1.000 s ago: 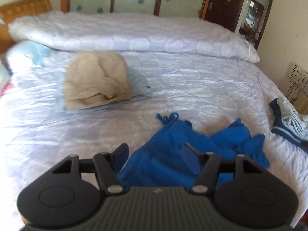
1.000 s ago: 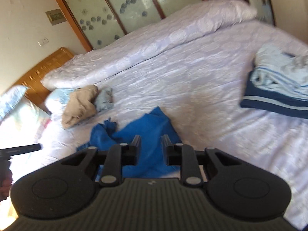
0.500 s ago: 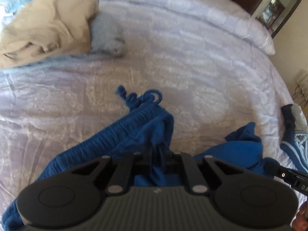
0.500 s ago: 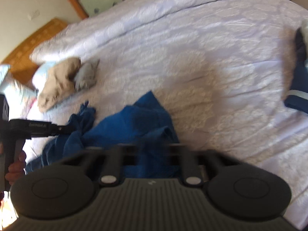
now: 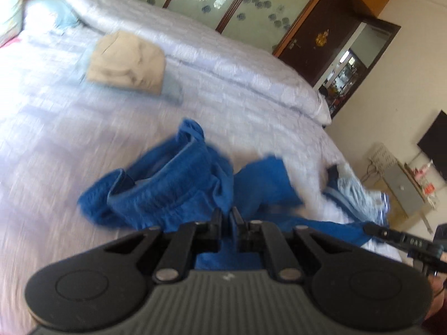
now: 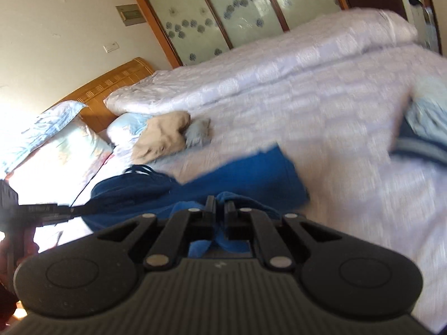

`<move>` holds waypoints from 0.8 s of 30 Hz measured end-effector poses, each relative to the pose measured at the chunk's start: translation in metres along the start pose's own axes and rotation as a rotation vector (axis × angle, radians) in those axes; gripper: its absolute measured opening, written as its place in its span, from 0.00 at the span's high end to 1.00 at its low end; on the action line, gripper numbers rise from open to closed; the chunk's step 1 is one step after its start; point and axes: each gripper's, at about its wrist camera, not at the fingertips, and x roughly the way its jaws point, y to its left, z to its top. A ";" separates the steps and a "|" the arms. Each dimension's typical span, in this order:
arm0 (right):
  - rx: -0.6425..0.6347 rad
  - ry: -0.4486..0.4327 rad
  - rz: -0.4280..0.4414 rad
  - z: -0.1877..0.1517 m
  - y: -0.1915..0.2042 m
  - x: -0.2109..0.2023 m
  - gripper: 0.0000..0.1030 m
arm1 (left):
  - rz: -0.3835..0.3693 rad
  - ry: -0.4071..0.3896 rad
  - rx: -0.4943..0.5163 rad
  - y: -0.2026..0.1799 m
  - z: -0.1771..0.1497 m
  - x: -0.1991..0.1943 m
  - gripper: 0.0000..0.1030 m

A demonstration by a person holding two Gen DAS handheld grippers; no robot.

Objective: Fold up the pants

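Observation:
Blue pants [image 5: 173,187] lie bunched on the white bed, their ribbed waistband and drawstring toward the far side. My left gripper [image 5: 226,215] is shut on a fold of the blue pants near the waistband and holds it raised. My right gripper [image 6: 220,208] is shut on another part of the blue pants [image 6: 251,178]. Each gripper shows at the edge of the other's view: the right one [image 5: 402,241] and the left one [image 6: 42,209]. Both views are motion-blurred.
Folded beige clothing [image 5: 127,61] on a light blue item lies farther up the bed [image 5: 56,128]. A navy and light blue striped pile [image 5: 354,192] sits at the bed's right edge, also in the right wrist view [image 6: 421,134]. Pillows [image 6: 53,145] and a wooden headboard [image 6: 111,83] are at the left.
Both grippers have gone from open to shut on the pants and have lifted the cloth. Both cameras have tilted and swung, and the pants have spread apart between them.

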 end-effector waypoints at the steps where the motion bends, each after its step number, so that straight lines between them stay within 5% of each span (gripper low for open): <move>1: 0.017 0.014 -0.006 -0.011 0.000 -0.007 0.93 | 0.015 0.017 0.000 0.000 -0.015 -0.007 0.94; 4: 0.029 0.081 -0.061 -0.049 0.003 -0.027 0.93 | 0.037 0.104 -0.042 0.007 -0.056 -0.012 0.93; 7: 0.083 0.162 -0.082 -0.078 -0.002 -0.026 0.92 | 0.101 0.203 -0.058 0.012 -0.087 -0.012 0.80; 10: 0.078 0.249 -0.159 -0.096 -0.004 -0.018 0.82 | 0.120 0.190 -0.053 0.017 -0.094 -0.031 0.79; 15: 0.096 0.132 -0.196 -0.064 -0.020 -0.033 0.72 | 0.113 -0.001 -0.100 0.034 -0.033 -0.065 0.67; 18: 0.054 0.056 -0.206 -0.027 -0.023 -0.026 0.64 | 0.115 -0.056 -0.025 0.032 0.015 -0.048 0.54; 20: 0.010 0.014 -0.201 -0.004 -0.023 -0.011 0.56 | 0.134 -0.070 0.043 0.026 0.043 -0.019 0.40; 24: -0.073 0.006 -0.168 0.047 -0.009 0.059 0.38 | 0.112 0.024 0.079 0.021 0.074 0.054 0.33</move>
